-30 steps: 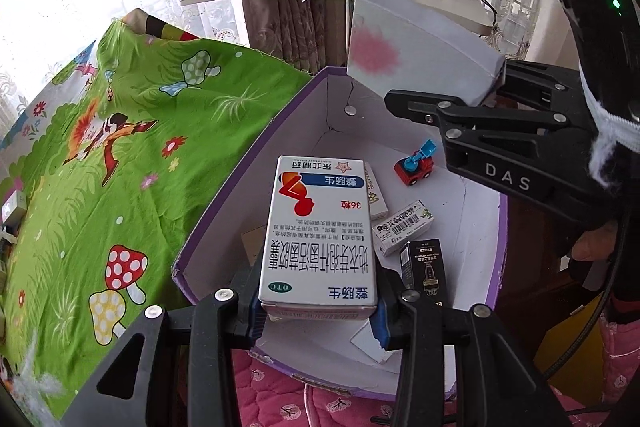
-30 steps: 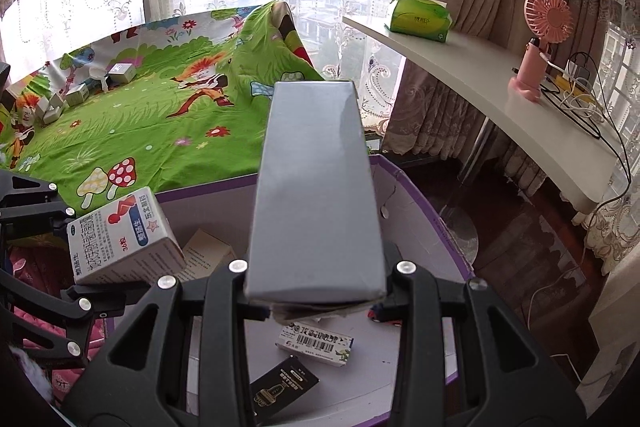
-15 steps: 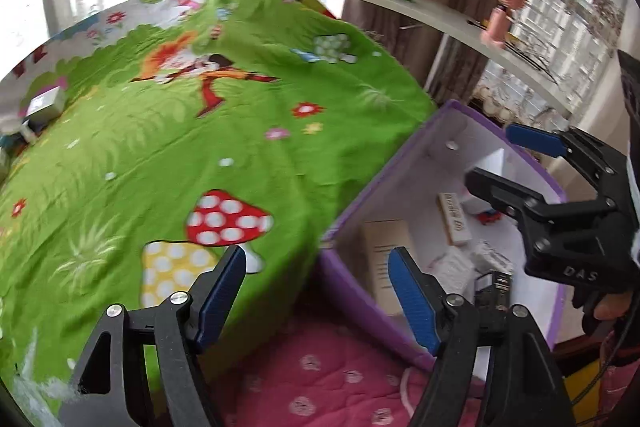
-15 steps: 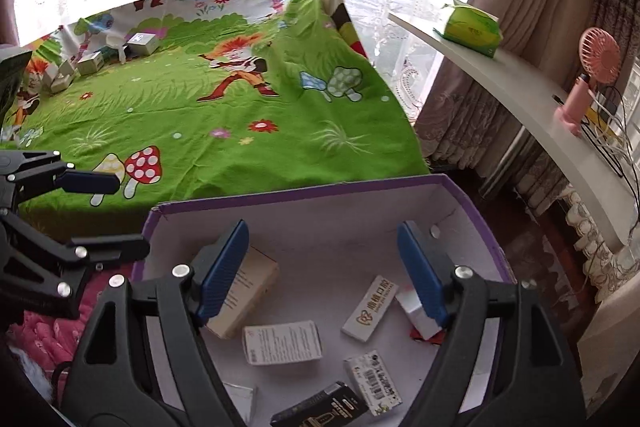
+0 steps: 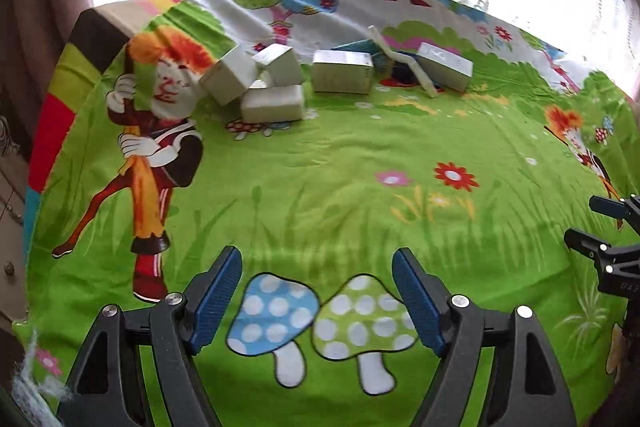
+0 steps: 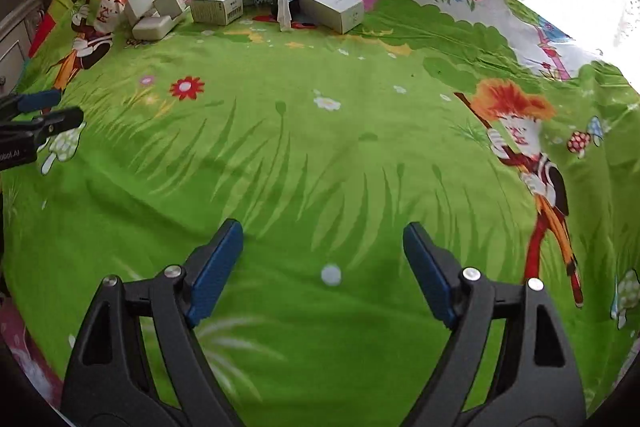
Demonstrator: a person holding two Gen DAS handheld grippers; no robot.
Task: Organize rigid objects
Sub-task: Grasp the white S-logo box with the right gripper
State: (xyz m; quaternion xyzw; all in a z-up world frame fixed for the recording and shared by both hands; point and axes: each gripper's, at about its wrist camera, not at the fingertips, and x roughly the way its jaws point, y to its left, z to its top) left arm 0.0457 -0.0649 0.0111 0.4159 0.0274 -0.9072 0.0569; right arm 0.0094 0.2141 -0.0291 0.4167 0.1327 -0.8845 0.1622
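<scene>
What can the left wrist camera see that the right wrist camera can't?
Only the left wrist view shows the blue and green mushroom prints between the open, empty left gripper. Only the right wrist view shows print on the top of the big white box, beyond the open, empty right gripper. Both show the green cartoon sheet and the pile of small white boxes at its far edge.

Smooth printed cloth sheet (image 5: 320, 179), cardboard boxes (image 5: 342, 77)

Both wrist views look down across the green bedsheet (image 5: 320, 163), sharing its far boxes (image 6: 216, 7).
</scene>
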